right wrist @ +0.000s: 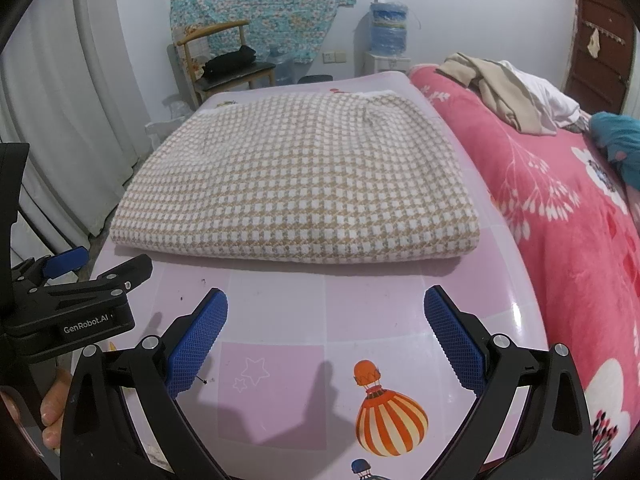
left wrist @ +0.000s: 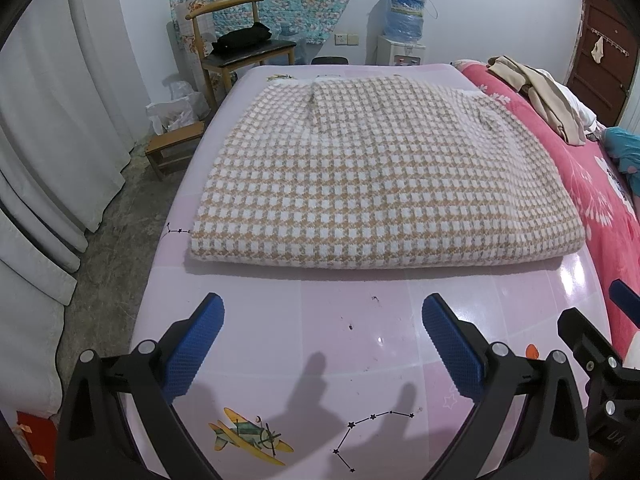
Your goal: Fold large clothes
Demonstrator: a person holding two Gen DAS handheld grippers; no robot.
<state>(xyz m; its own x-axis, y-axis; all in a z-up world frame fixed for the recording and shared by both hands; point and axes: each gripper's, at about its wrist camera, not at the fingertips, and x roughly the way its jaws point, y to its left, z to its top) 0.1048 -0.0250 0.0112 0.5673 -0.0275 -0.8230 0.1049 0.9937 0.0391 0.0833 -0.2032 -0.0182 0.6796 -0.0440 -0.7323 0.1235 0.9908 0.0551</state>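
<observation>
The checked garment lies folded into a thick rectangle across the middle of both views, flat on the pink surface, its near folded edge facing the cameras and its far edge close to the surface's far end. The left tool sits low in the bottom of the left wrist view, level and pointed straight at the garment's near edge, its blue pads spread wide with nothing between them and a strip of bare surface separating them from the cloth. The right tool holds the same pose in the bottom of the right wrist view, jaws also spread wide and empty, short of the garment. The two tools are side by side: the left one's black body shows at the left edge of the right wrist view, with fingers of the person's hand wrapped around its grip in the lower left corner. At the right of both frames a red floral blanket borders the surface, with beige clothes heaped on it at the upper right.
</observation>
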